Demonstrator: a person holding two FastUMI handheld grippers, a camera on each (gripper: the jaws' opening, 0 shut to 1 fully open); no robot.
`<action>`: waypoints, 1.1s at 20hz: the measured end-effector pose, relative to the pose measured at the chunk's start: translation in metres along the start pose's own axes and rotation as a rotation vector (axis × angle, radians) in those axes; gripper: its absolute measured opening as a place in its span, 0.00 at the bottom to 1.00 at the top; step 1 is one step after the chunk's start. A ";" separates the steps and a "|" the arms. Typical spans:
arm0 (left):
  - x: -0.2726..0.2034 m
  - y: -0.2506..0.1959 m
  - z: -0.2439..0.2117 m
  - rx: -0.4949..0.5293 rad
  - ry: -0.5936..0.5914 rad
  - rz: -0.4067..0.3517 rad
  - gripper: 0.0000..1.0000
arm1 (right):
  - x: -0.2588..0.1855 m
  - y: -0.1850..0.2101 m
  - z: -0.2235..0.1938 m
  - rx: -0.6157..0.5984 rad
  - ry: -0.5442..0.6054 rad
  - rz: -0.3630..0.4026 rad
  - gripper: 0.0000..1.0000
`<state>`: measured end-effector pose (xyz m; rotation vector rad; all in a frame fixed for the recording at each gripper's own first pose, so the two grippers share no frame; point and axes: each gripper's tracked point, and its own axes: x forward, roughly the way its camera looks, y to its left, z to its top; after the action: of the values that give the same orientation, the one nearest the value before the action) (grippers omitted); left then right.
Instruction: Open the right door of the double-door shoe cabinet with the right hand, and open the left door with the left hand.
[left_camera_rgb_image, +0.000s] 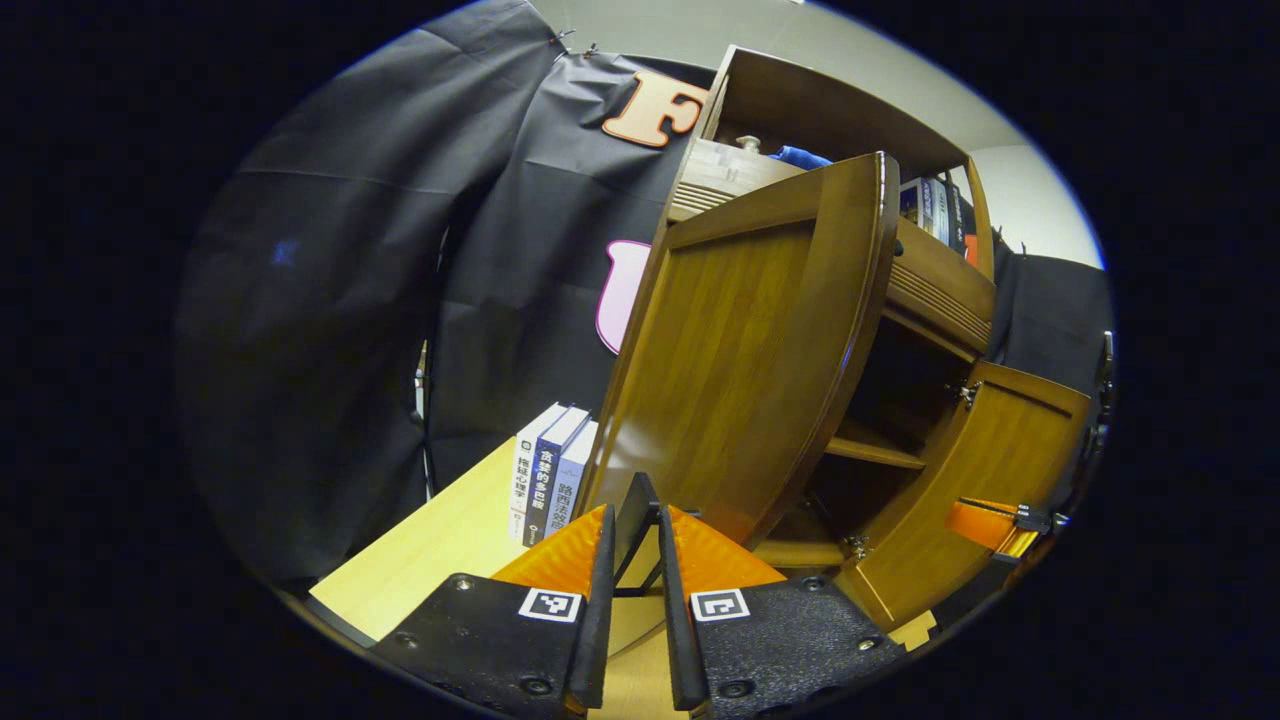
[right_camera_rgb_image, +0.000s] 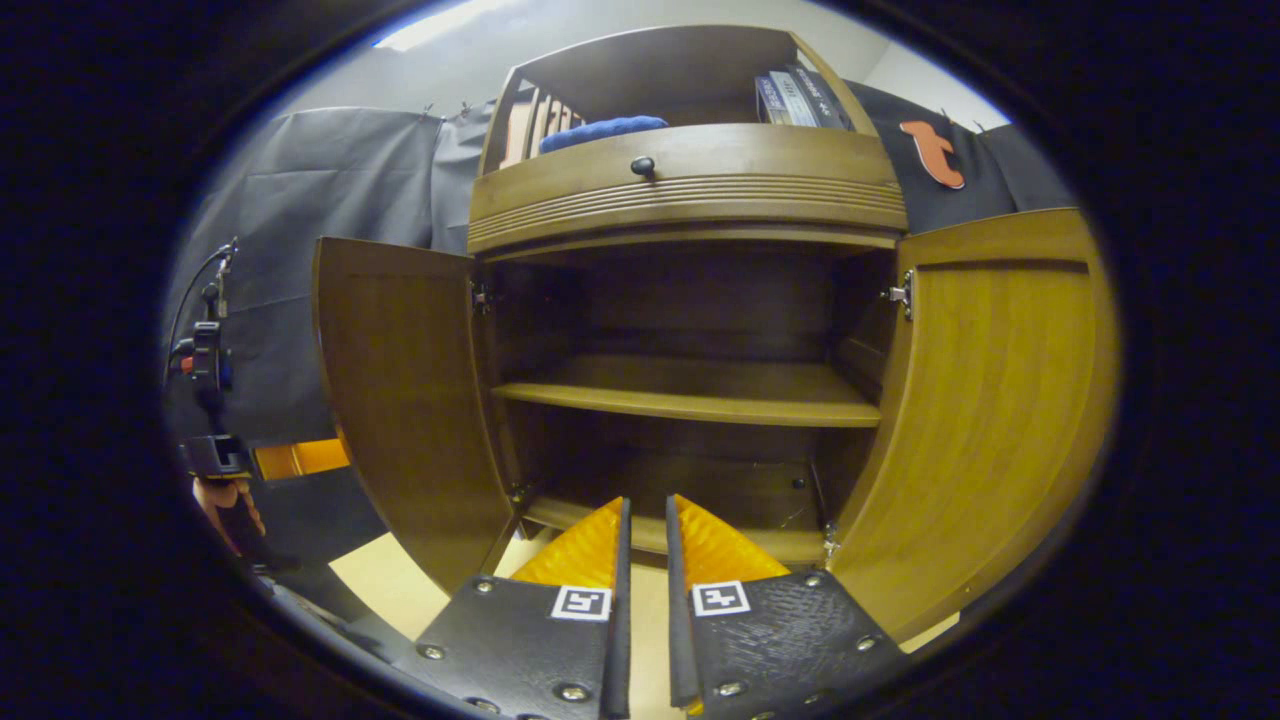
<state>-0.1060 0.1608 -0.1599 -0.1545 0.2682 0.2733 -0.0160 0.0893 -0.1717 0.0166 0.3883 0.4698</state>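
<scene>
Left gripper (left_camera_rgb_image: 636, 545): my fingers stand nearly together, a narrow gap, gripping nothing; a thin dark edge sits between the tips, and I cannot tell what it is.
Right gripper (right_camera_rgb_image: 645, 540): fingers likewise close together, holding nothing, aimed into the cabinet's lower bay.
Left door (left_camera_rgb_image: 745, 345): swung wide, just ahead of my left tips; I judge I hang back here because its swing is done.
Right door (right_camera_rgb_image: 990, 400): also swung out, its hinge (right_camera_rgb_image: 900, 294) bare at the top corner.
Cabinet (right_camera_rgb_image: 690, 190): open in front of me, both bays exposed, so the task looks finished.
Shelf (right_camera_rgb_image: 690, 392): a plain board splitting the dark, empty inside.
Wood: brown, glossy, straight-grained; doors are framed panels, bowed by the lens.
Drawer front: ribbed moulding with a small round knob (right_camera_rgb_image: 643, 166).
Top niche: blue cloth (right_camera_rgb_image: 600, 130) and upright books.
Tabletop (left_camera_rgb_image: 450, 540): pale, smooth; three books (left_camera_rgb_image: 550, 470) stand beside the left door.
</scene>
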 end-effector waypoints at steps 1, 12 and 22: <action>-0.001 0.005 0.001 0.003 -0.004 0.011 0.30 | 0.001 0.001 0.000 0.000 0.001 0.003 0.16; -0.005 0.030 0.017 0.002 -0.021 0.068 0.20 | 0.005 0.010 -0.002 0.001 0.010 0.022 0.16; -0.022 0.046 0.037 0.036 -0.079 0.141 0.20 | -0.003 0.004 -0.003 0.003 0.012 0.010 0.15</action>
<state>-0.1307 0.2057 -0.1232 -0.0894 0.2062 0.4137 -0.0209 0.0914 -0.1730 0.0192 0.4008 0.4795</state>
